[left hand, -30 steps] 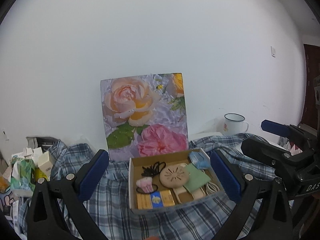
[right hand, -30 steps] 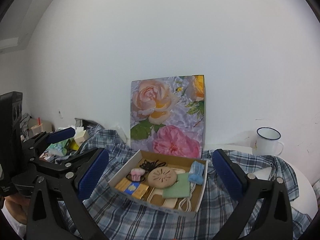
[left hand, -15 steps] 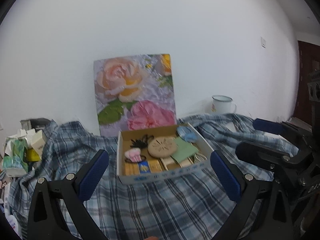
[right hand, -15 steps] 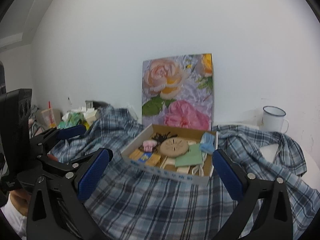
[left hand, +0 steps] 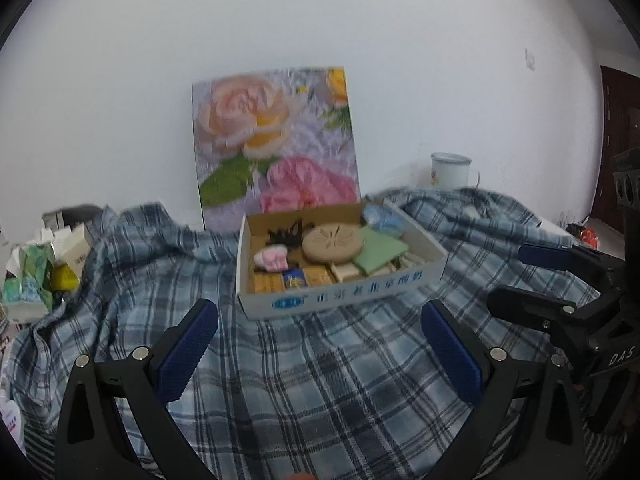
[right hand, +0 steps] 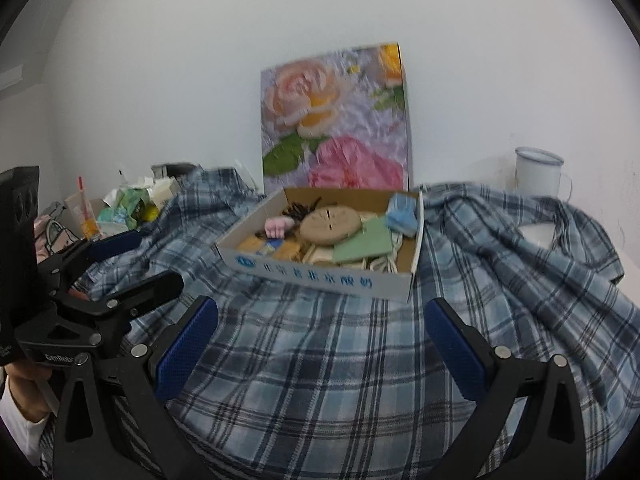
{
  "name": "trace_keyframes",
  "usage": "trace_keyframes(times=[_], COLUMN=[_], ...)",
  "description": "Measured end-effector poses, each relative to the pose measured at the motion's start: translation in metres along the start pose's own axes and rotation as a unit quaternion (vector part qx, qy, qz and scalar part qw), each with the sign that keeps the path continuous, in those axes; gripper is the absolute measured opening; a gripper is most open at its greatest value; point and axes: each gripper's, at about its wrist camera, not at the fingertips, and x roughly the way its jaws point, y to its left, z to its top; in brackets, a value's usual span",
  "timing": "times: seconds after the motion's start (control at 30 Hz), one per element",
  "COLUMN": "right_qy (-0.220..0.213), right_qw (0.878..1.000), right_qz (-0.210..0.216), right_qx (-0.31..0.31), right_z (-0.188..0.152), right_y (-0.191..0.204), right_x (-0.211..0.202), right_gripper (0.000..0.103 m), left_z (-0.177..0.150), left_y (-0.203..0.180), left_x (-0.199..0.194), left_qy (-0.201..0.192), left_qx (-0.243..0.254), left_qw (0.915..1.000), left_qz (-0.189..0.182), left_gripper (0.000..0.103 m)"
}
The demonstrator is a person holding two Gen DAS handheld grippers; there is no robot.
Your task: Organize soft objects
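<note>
Light is soft, even & fairly dim w/ a cool grey cast on the plain white wall (left hand: 400,40); no glare, only faint shadows in the folds of the blue-and-white plaid cloth (right hand: 340,360). Both views are slightly motion-blurred: the tall flower-print panel (left hand: 276,140) & blue lettering on the shallow white cardboard box (right hand: 320,276) look smeared. Strong fisheye bending at the edges, w/ black vignette corners.

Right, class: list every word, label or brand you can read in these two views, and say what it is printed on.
"DAS": on the right gripper body.
"GenRob": on the left gripper body, cut off.
Blue Chinese characters and a round logo on the cardboard box front: too blurred to read.
Packets at the far left: print unreadable.
</note>
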Motion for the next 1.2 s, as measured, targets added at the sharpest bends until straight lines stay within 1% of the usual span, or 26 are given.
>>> trace_keyframes(times=[0.07,0.13,0.23,0.43,0.73,1.2], right_qy=[0.016,0.018,0.019,0.023,0.027,0.027], right_qw=[1.000,1.000,1.000,1.000,0.999,0.999], right_qz=[-0.007,-0.009,-0.011,-0.010,-0.007,-0.006], right_qx=[-0.005,-0.015,-0.019,-0.018,-0.020,-0.020], right_z=[-0.001,-0.002,-0.003,-0.003,-0.003,-0.003], right_y=[0.001,0.005,0.007,0.007,0.007,0.009], right_x=[0.006,0.008,0.008,0.011,0.011,0.011], right_gripper=[0.103,0.103,0.103,0.103,0.103,0.103], left_z=[-0.002,-0.004,-0.006,-0.007,-0.007,-0.009], left_y=[0.002,0.005,0.003,-0.003,0.000,-0.001], left_x=[0.007,0.010,0.015,0.013,0.017,0.018], left_qy=[0.016,0.019,0.031,0.027,0.037,0.040], left_qx=[-0.005,-0.010,-0.004,0.014,0.005,0.002], left_qw=[0.9999,0.9998,0.9995,0.9994,0.9993,0.9992], left_qz=[0.001,0.004,0.010,0.017,0.006,0.000], left_gripper=[0.103,0.103,0.103,0.103,0.103,0.103])
